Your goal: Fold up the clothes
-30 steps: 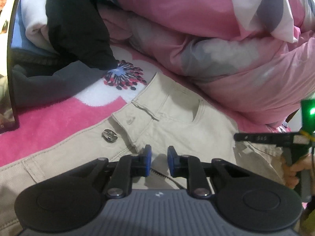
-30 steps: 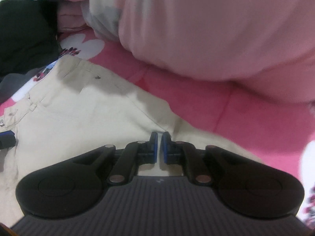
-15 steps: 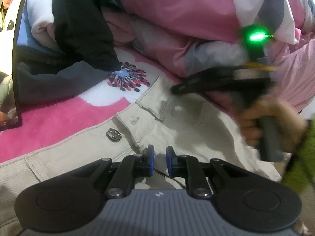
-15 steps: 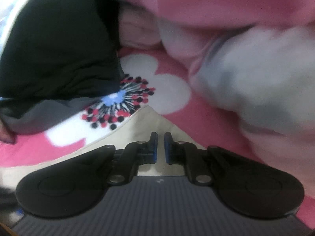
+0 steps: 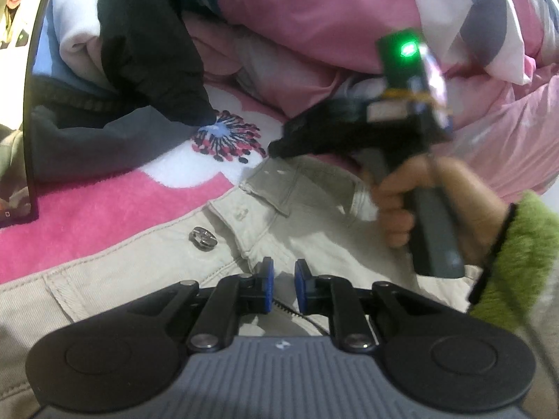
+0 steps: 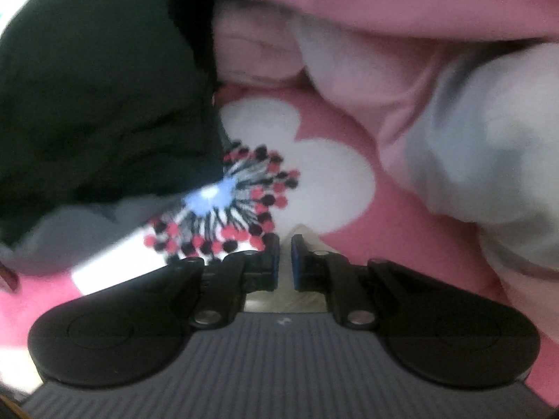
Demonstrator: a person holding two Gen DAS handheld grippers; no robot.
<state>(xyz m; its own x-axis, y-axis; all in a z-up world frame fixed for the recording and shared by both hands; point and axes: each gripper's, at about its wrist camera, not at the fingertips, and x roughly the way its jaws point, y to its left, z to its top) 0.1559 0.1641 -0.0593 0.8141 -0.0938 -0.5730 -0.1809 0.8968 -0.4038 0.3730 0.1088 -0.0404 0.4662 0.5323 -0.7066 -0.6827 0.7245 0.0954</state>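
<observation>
Left wrist view gives us the wider scene: beige trousers (image 5: 307, 216) lie flat on a pink blanket (image 5: 87, 216), waistband toward the back, with a metal button (image 5: 202, 237) near the fly. Our left gripper (image 5: 282, 288) sits low over the fly, its blue pads drawn narrow with only a slim gap; we cannot tell whether they pinch the cloth beneath. This view alone shows our right hand (image 5: 429, 206) in a green sleeve (image 5: 520, 262), holding the right gripper (image 5: 276, 148) with its tip at the far corner of the waistband, and a green light (image 5: 407, 49) glowing on top.

Right wrist view, blurred, shows what the other hides: the right gripper (image 6: 285, 262) with its jaws nearly closed and a beige corner of the trousers (image 6: 307, 235) showing just behind them. It also brings close the flower print (image 6: 227, 209), a black garment (image 6: 104, 104) and the bunched pink quilt (image 6: 436, 17).
</observation>
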